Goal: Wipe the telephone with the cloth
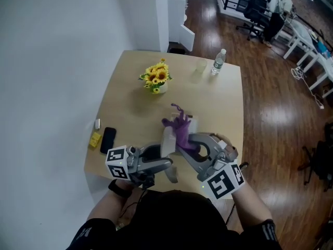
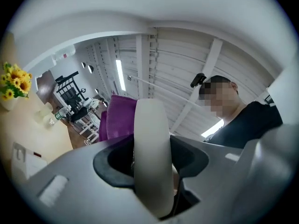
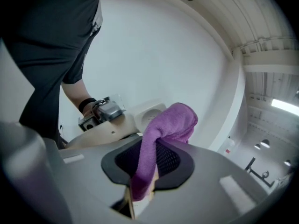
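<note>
Left tool pinches the handset, right tool pinches the cloth just beside it. We'd hold the handset steady and drag the cloth along its length.

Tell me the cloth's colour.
Purple. The cloth shows best in the right gripper view.

Telephone base — mostly behind the purple cloth.
</note>
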Motion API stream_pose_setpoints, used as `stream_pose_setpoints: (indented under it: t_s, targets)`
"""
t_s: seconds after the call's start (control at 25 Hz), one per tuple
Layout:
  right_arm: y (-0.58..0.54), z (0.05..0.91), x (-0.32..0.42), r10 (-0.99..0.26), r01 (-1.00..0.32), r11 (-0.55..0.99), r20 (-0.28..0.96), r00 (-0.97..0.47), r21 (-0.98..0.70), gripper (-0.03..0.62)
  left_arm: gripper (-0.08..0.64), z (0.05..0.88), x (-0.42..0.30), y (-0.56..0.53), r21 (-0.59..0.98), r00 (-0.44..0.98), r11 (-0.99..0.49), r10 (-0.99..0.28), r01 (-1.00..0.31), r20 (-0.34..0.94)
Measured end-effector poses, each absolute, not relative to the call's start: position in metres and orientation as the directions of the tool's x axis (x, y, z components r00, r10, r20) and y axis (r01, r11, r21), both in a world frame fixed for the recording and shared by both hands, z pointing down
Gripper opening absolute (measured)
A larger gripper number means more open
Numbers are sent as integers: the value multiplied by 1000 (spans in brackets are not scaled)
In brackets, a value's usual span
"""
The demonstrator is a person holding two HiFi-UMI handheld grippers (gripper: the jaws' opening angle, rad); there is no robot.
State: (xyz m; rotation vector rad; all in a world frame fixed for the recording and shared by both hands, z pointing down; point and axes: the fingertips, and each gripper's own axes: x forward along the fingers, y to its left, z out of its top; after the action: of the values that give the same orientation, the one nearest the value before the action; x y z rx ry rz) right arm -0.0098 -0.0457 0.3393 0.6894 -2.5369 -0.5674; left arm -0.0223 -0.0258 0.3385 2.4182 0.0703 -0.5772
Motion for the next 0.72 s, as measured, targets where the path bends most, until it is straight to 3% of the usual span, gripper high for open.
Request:
stream_pose_setpoints:
  t_s: [0.24,0.48,0.72]
  targets:
    - [-16,347,-17,-473,-223,807,373,-798,547,61,215,343,-30,-36,616,895,-766,-129,183,-427]
    - [-50,302,1,-551,-393,785,249,-797,478,61,215,343,-31,-33,627,884,-744,-109,232,-456]
    - [-40,305,-21,-471,-320,834,277,-838,449,61,213,334,-34,-35,628,856,-729,-114,273,-505]
